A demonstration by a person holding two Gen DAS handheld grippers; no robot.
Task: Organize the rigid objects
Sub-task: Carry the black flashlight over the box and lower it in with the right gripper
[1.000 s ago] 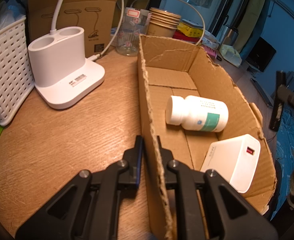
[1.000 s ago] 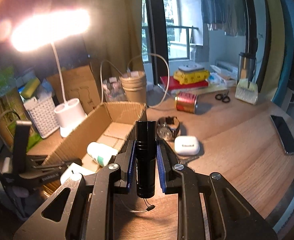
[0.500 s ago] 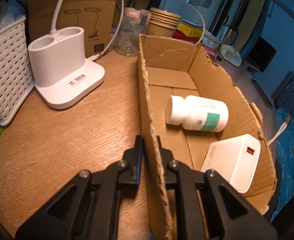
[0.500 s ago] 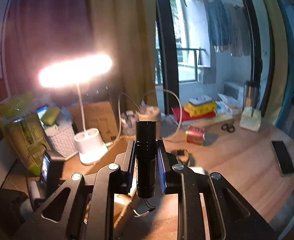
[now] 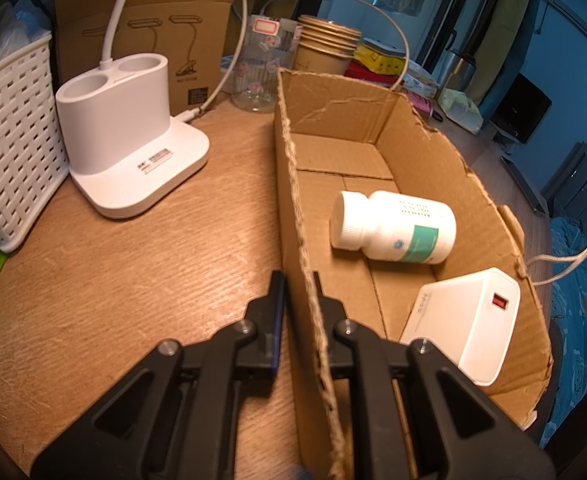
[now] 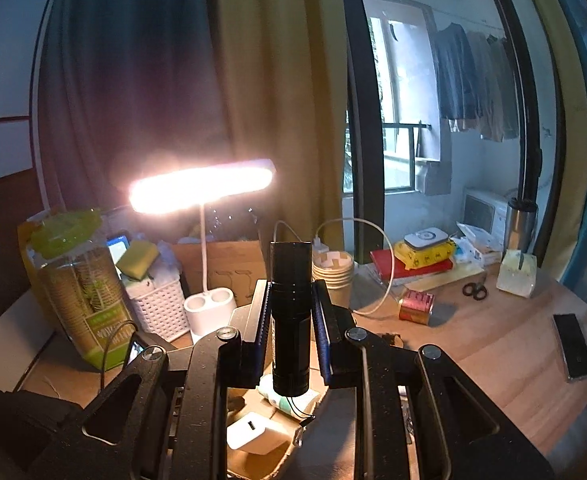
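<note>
The right gripper (image 6: 291,300) clamps a black flashlight (image 6: 290,316) above the cardboard box (image 5: 413,148), whose wall the left gripper (image 5: 298,300) pinches; released carelessly, it could strike the pill bottle (image 5: 393,228) or charger (image 5: 465,320).

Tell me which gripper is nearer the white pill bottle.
Left. The left gripper clamps the cardboard box wall beside the pill bottle; the right gripper, holding the black flashlight, hovers above it.

We see a lit desk lamp (image 6: 201,190) glowing over the round wooden table (image 6: 493,344), ochre curtains (image 6: 277,100) hanging behind it, a dark curtain (image 6: 133,80) to their left. Through the window (image 6: 397,112) comes daylight, with clothes (image 6: 473,80) hanging on a line outside. Blue wall (image 5: 565,48) at right.
</note>
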